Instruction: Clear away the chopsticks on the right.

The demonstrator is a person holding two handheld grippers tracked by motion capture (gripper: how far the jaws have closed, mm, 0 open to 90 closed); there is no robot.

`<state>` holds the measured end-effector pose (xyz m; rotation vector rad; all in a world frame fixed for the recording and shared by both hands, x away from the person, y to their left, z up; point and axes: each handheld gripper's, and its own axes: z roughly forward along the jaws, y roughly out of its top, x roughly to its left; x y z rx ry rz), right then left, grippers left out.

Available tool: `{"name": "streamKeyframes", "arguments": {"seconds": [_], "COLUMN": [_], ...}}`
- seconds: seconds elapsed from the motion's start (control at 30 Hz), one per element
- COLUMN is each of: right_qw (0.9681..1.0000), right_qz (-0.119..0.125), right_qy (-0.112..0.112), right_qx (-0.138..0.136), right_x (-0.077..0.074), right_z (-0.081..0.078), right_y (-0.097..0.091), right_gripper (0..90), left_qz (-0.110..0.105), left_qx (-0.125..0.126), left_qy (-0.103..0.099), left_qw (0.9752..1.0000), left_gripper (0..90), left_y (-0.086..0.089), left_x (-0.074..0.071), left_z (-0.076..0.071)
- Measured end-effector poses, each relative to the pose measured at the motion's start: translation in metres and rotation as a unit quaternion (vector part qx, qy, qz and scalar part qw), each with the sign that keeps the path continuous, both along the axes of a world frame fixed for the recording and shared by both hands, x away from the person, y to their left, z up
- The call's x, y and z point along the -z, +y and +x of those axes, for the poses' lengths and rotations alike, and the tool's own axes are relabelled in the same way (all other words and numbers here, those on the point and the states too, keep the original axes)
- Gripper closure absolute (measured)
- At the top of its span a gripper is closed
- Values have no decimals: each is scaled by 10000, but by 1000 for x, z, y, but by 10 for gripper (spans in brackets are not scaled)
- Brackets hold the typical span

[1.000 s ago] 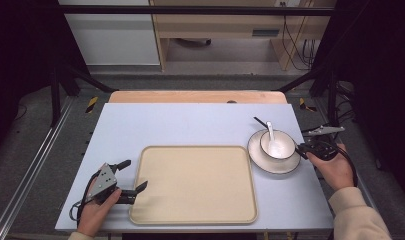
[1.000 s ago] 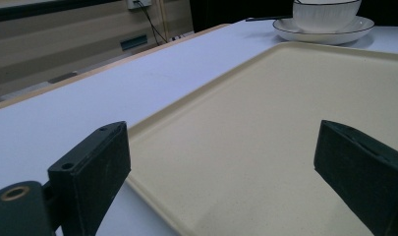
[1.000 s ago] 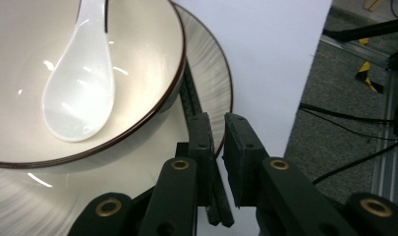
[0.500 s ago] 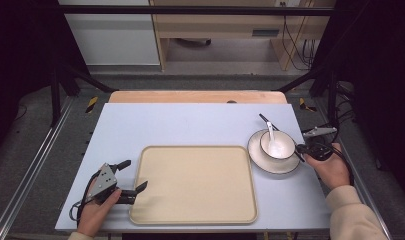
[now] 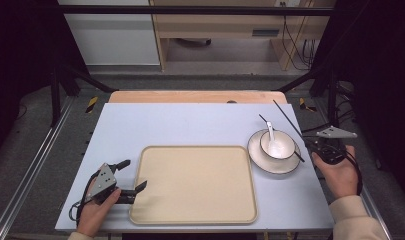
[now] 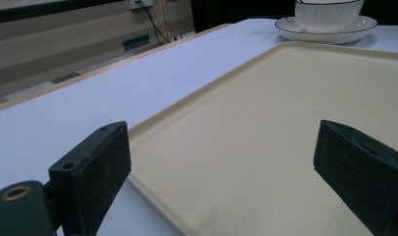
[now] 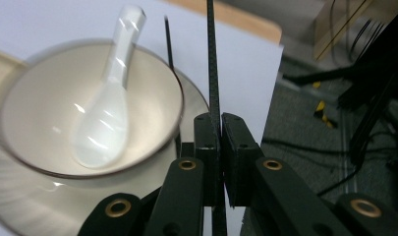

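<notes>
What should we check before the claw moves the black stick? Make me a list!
1. Right claw pinching the black stick: ok.
2. Second stick picked up too: not ok, it lies across the plate.
3. Spoon resting in the bowl: ok.
4. Tray bare, with room to land: ok.
5. Left claw open at the tray's edge: ok.

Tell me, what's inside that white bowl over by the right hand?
A white ceramic spoon lies in the bowl, handle leaning on the rim. Nothing else shows inside. The bowl stands on a saucer, whose middle it covers.
</notes>
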<state>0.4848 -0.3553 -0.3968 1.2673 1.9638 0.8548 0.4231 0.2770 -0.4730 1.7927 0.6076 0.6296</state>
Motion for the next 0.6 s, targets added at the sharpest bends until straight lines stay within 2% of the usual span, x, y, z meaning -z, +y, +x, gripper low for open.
{"name": "streamKeyframes", "arguments": {"seconds": [0.07, 0.1, 0.13, 0.17, 0.2, 0.23, 0.27, 0.3, 0.33, 0.37, 0.4, 0.43, 0.47, 0.53, 0.57, 0.6], "right_qw": [9995, 9995, 9981, 9972, 9962, 9962, 9944, 9944, 9921, 9921, 9902, 9902, 9883, 9864, 9864, 9843], "right_qz": [78, 78, 110, 149, 160, 160, 273, 273, 445, 445, 506, 506, 533, 586, 586, 597], "right_qy": [-294, -294, -526, -615, -682, -682, -680, -680, -636, -636, -510, -510, -333, -132, -132, 33], "right_qx": [-119, -119, -301, -404, -512, -512, -758, -758, -983, -983, -1201, -1201, -1389, -1530, -1530, -1659], "right_x": [-15, -15, -28, -33, -37, -37, -40, -40, -36, -36, -26, -26, -15, 0, 0, 15], "right_z": [-15, -15, -31, -39, -46, -46, -59, -59, -69, -69, -77, -77, -84, -89, -89, -93], "right_y": [12, 12, 29, 38, 48, 48, 68, 68, 89, 89, 110, 110, 130, 149, 149, 165], "right_gripper": [859, 859, 859, 859, 859, 859, 859, 859, 859, 859, 859, 859, 859, 859, 859, 859], "left_qz": [5, -6, 13, -7, 40, 40, -4, -4, -12, -12, -21, -21, -28, -30, -30, -50], "left_qx": [9, 11, 10, 12, 19, 19, 12, 12, 7, 7, 6, 6, 10, 13, 13, 12], "left_qy": [3, 1, -15, -20, -26, -26, -28, -28, -45, -45, -47, -47, -59, -71, -71, -74], "left_qw": [10000, 10000, 10000, 10000, 10000, 10000, 10000, 10000, 10000, 10000, 10000, 10000, 10000, 10000, 10000, 10000], "left_gripper": [68, 68, 68, 68, 68, 68, 68, 68, 68, 68, 69, 68, 68, 68, 68, 68], "left_y": [0, 0, 0, -1, 0, 0, 0, 0, 1, 1, 1, 1, 2, 3, 3, 2], "left_x": [0, 0, -1, -1, -1, -1, -2, -2, -2, -2, -3, -3, -3, -4, -4, -4], "left_z": [0, 0, 0, -1, -1, -1, -1, -1, -1, -1, -1, -1, -1, -2, -2, -1]}}
